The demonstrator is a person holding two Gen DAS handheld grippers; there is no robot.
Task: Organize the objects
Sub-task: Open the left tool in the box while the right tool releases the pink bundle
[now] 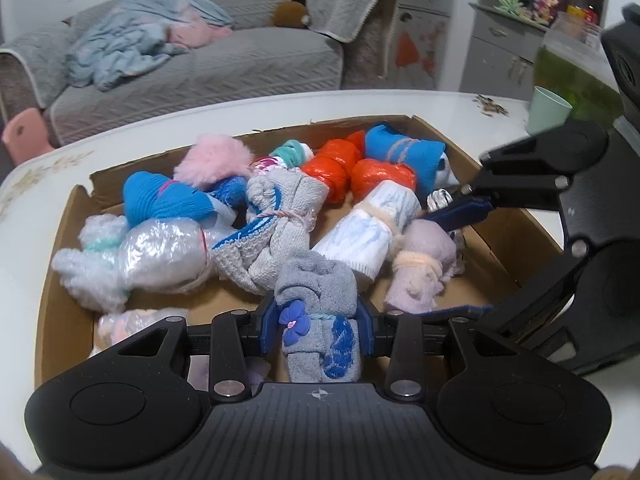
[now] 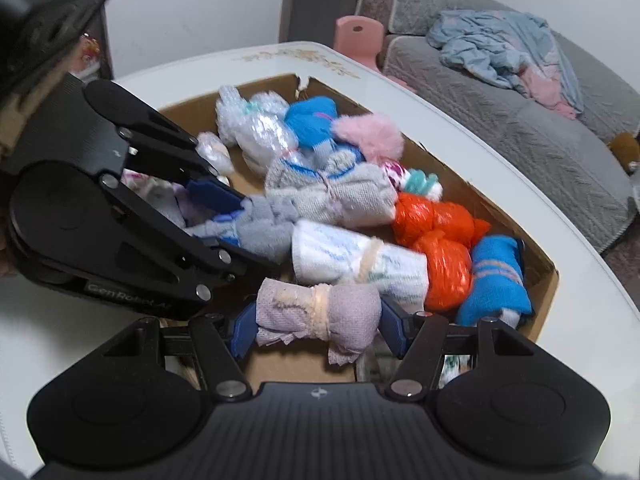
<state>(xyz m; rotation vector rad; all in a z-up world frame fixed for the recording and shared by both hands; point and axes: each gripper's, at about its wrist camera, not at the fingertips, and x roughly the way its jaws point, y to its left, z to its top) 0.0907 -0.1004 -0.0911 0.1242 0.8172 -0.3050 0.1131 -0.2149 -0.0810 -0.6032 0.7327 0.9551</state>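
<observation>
Brown cardboard box [image 1: 516,248] on white table [image 1: 360,106] with faint gold floral print along its edge. Contents: grey towel roll [image 1: 320,316] with blue stitching and a purple flower clip; lilac cloth roll [image 2: 320,316] tied with cream band; white roll [image 1: 372,224] with pale blue print; two orange plastic bundles [image 1: 384,178]; bright blue socks [image 1: 404,152] with pink stripes; fluffy pink pom [image 1: 216,160]; clear-wrapped white bundle [image 1: 132,260]. Both grippers black with blue fingers [image 1: 366,332]; sofa [image 1: 240,60] grey, bearing pale blue blanket [image 1: 120,44].

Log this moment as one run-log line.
left hand-held gripper: shut on grey bundle | right hand-held gripper: shut on lilac bundle | both over cardboard box
</observation>
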